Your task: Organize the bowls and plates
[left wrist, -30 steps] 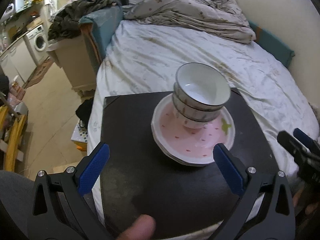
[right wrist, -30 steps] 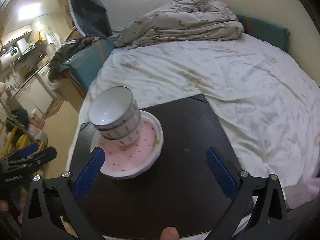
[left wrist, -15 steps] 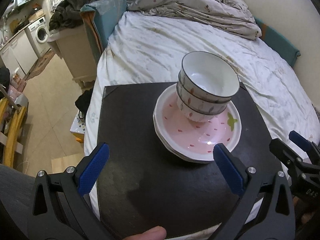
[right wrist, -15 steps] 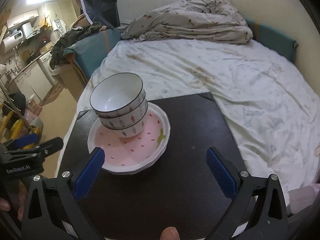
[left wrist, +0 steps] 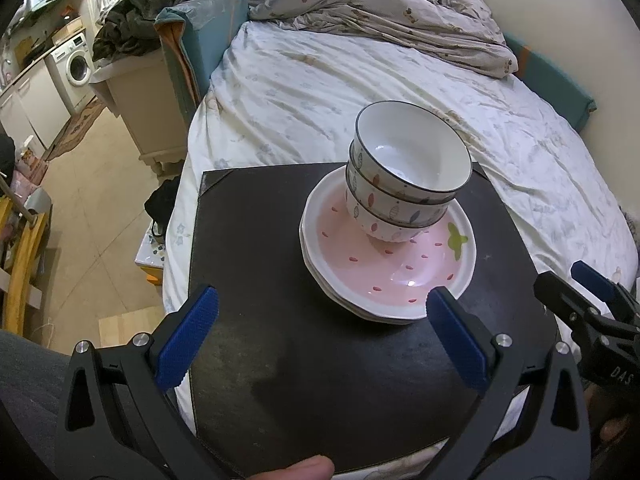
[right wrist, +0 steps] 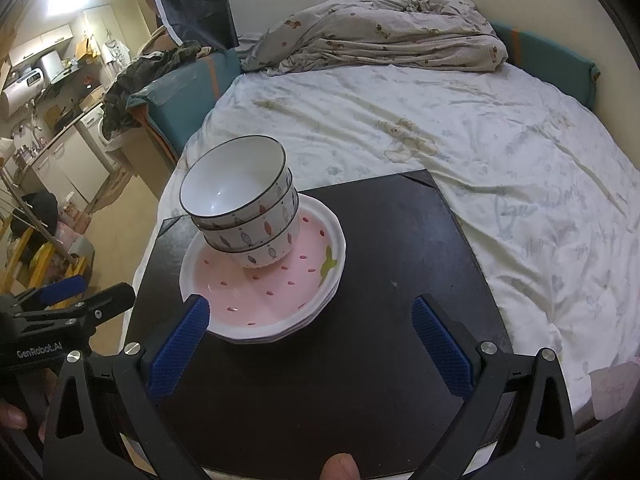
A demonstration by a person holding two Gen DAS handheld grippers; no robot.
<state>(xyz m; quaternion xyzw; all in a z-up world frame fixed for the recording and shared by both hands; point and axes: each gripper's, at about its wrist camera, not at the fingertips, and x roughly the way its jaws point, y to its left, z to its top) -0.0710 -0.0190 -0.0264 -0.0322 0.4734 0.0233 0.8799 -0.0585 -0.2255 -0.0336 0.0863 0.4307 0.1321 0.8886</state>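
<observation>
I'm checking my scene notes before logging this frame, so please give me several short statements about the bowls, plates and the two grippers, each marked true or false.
1. The stack of white patterned bowls sits on the pink strawberry-print plate. True.
2. The pink plate lies directly on the black square board. False: at least one more white plate shows under it.
3. The left gripper is shut on the plate's rim. False: its blue fingers are spread wide and hold nothing.
4. The right gripper is open and empty. True.
5. The board rests on the bed with the white sheet. True.
6. The top bowl is full of food. False: its inside is bare white.
</observation>
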